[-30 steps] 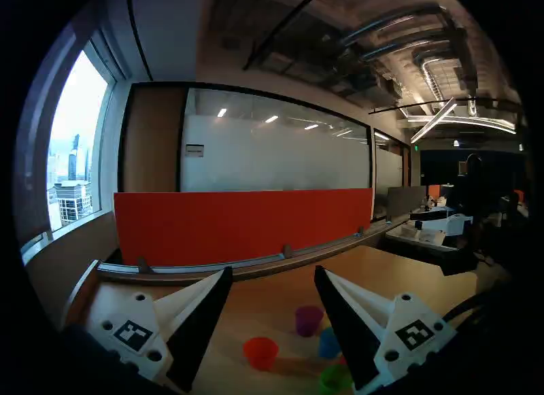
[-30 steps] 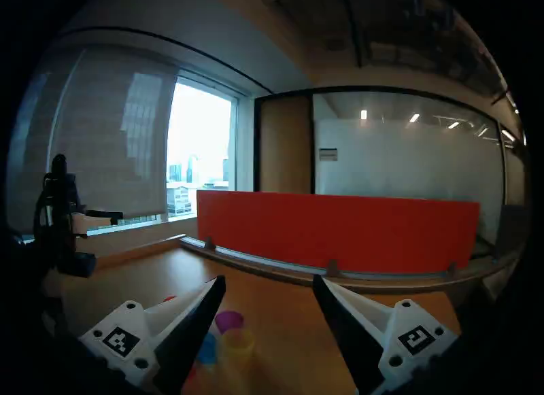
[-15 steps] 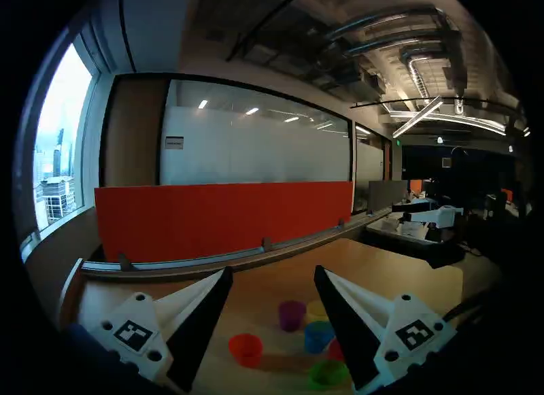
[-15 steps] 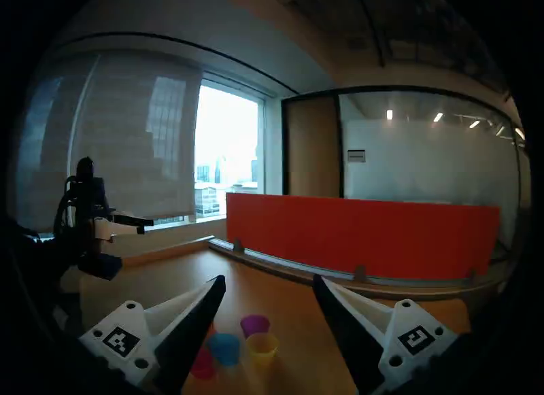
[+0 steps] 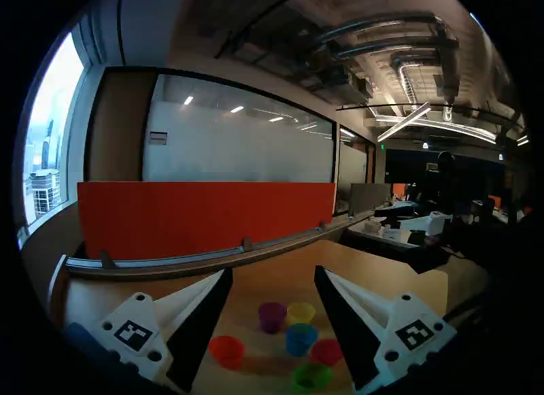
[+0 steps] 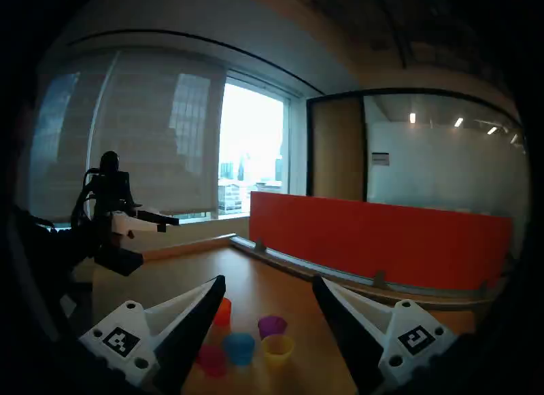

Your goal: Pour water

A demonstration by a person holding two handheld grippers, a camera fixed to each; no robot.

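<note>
Left tool (image 5: 273, 268): fingers (image 5: 197, 317) spread wide, nothing between them. Right tool (image 6: 268, 279): likewise wide and empty. Both are held above the counter (image 5: 408, 286) and aimed forward and down at the cups. I judge this an approach posture, opened ahead of a pick.

Cups: a loose cluster standing on the counter just past the fingertips in both views.
- Left gripper view:
  - orange cup (image 5: 227, 351), apart on the left
  - purple cup (image 5: 272, 316) and yellow cup (image 5: 300, 313), side by side at the back
  - blue cup (image 5: 300, 338), in the middle
  - pink cup (image 5: 327, 351), beside the right finger
  - green cup (image 5: 311, 377), nearest, low in the frame
- Right gripper view: the cluster from another side, with the orange cup partly behind the left finger.
- All are upright, mouths up.
- The close grouping probably keeps source and target within short reach for the pour.

Not resolved:
- Whether any cup holds water; the interiors are too dark and small.
- Which vessel is the source. I take it to be one of the cups.

Mid-distance: a dark device (image 6: 112, 221) with a white part sits at the left of the right gripper view. It may be the other tool seen side-on; I cannot confirm this.

Far: a red divider (image 5: 204, 218) runs along the counter's back edge. Behind it are a frosted glass wall (image 5: 238, 150) and a window (image 6: 251, 157). The office beyond is dim and its detail is lost.
</note>
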